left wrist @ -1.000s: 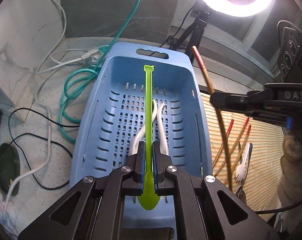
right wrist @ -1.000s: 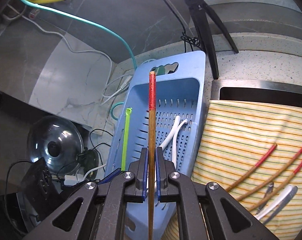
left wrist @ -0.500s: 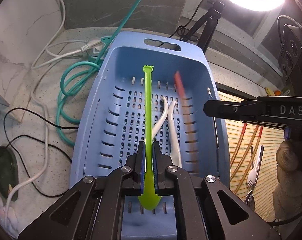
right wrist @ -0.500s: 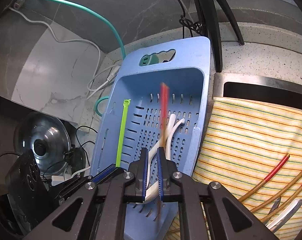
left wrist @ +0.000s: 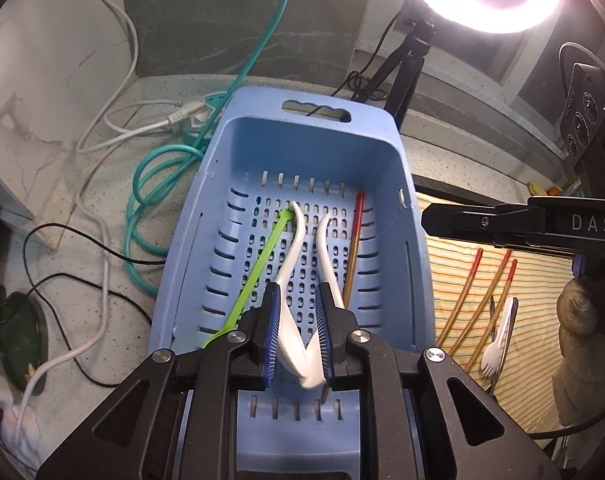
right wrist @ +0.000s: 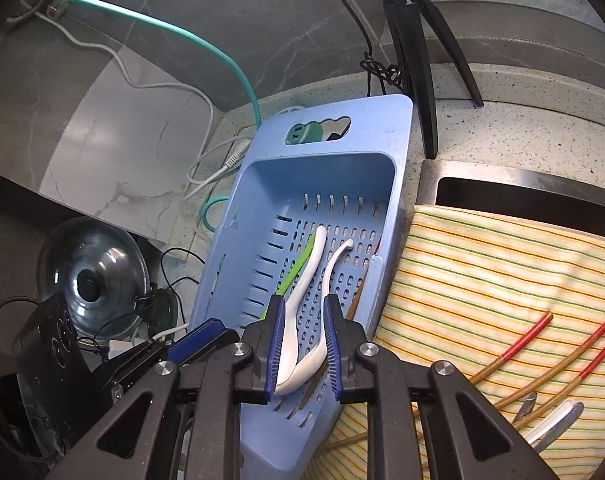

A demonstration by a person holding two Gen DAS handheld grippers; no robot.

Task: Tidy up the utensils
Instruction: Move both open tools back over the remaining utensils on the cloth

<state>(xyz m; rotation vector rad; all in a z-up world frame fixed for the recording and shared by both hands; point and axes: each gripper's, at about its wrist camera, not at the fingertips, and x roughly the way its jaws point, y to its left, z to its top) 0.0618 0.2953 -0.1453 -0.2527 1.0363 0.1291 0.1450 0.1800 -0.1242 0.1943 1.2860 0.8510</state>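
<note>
Speckled bench (left wrist: 102, 216) carries a blue basket (left wrist: 418, 280); both the left hand-held gripper (left wrist: 298, 328) and right hand-held gripper (right wrist: 304, 344) have just parted, empty, green spoon (left wrist: 258, 268) and chopstick (left wrist: 354, 248) lying inside.

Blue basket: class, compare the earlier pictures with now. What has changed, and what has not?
Both grippers' jaws have just been opening, nothing gripped. The left gripper dropped the green spoon and the right gripper dropped the red-tipped chopstick into the blue basket. The white spoons and the chopsticks on the striped cloth stayed.
</note>
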